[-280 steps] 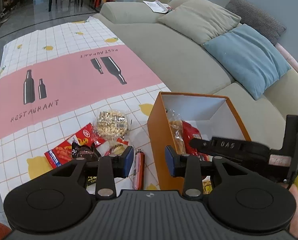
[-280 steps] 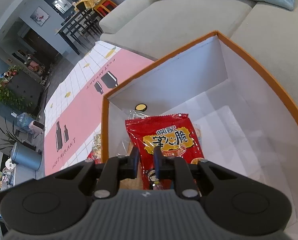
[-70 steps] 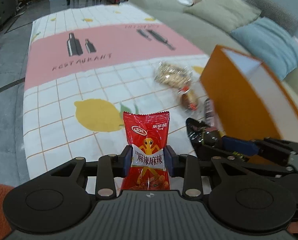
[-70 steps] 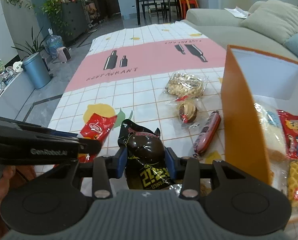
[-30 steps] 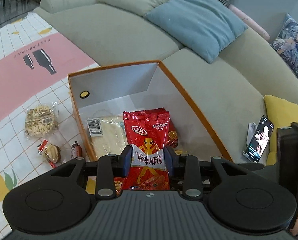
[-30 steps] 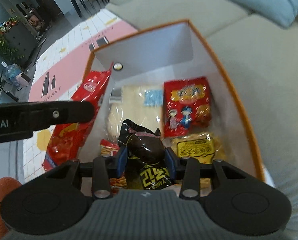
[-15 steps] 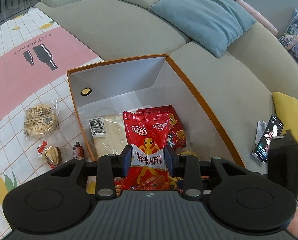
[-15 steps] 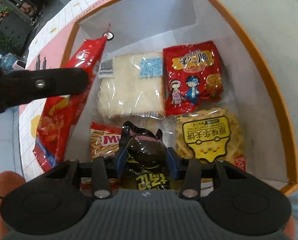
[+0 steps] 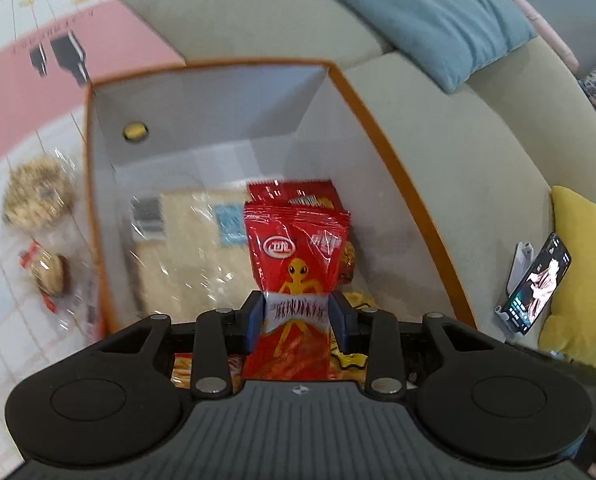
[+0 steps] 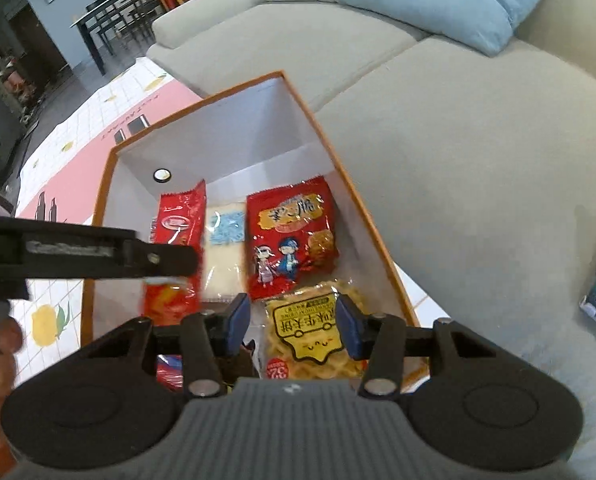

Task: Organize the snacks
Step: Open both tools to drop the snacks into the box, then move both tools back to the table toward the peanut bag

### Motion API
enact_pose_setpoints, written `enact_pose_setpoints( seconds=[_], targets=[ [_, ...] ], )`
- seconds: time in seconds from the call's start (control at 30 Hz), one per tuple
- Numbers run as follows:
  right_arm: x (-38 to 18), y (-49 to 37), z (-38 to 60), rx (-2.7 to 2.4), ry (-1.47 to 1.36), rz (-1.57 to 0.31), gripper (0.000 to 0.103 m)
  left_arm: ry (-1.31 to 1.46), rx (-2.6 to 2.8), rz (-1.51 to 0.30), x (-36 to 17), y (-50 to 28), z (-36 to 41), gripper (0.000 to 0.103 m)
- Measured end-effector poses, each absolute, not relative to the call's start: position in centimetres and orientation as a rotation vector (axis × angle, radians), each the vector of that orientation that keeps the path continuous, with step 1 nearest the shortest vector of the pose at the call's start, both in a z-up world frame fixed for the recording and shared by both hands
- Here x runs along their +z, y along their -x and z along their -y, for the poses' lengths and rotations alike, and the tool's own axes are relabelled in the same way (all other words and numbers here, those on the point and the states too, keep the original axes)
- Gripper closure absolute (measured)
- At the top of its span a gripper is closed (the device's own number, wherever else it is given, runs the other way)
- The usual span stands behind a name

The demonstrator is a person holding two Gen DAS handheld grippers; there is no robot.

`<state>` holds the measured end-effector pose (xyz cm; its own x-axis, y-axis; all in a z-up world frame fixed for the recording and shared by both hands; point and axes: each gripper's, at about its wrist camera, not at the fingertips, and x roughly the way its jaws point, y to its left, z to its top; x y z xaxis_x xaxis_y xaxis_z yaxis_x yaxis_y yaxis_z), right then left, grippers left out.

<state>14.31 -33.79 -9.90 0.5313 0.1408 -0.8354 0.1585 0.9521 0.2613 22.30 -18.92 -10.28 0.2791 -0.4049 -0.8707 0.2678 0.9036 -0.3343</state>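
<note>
The left gripper (image 9: 297,316) is pinching a red foil snack packet printed with a yellow alien figure (image 9: 296,268) and holding it over the orange-walled, white-lined cardboard box (image 9: 393,160). The right gripper (image 10: 294,320) is standing spread and empty above a yellow crinkly wafer packet (image 10: 313,330) lying in the box. The placing step is in hand; judging from this, the next move calls for lowering and releasing. Open floor is showing toward the box's far wall; a clear-wrapped pale cracker pack (image 9: 186,256) is occupying the left side.
</note>
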Motion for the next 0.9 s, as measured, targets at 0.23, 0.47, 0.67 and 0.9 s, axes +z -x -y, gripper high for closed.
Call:
enact_pose_setpoints(
  seconds=[0.23,0.47,0.67,0.9],
  targets=[
    [-10.2,-13.9,34.1,-0.031,-0.33,-1.017,0.056,0.131,-0.434,-1.268,-12.1,-22.7,19.9,0.064],
    [-10.3,-13.6,33.3,-0.022,-0.319,-1.022,0.056,0.073,-0.451,-1.191,-10.2,-21.2,18.9,0.057],
    [-9.4,-12.7,32.1,-0.012,-0.292,-0.995,0.056,0.006,-0.431,-1.047,-6.6,-18.9,16.8,0.053],
    [-7.6,-10.7,29.1,0.031,-0.275,-0.904,0.056,0.04,-0.437,-0.907,-2.9,-15.8,13.0,0.05]
  ],
)
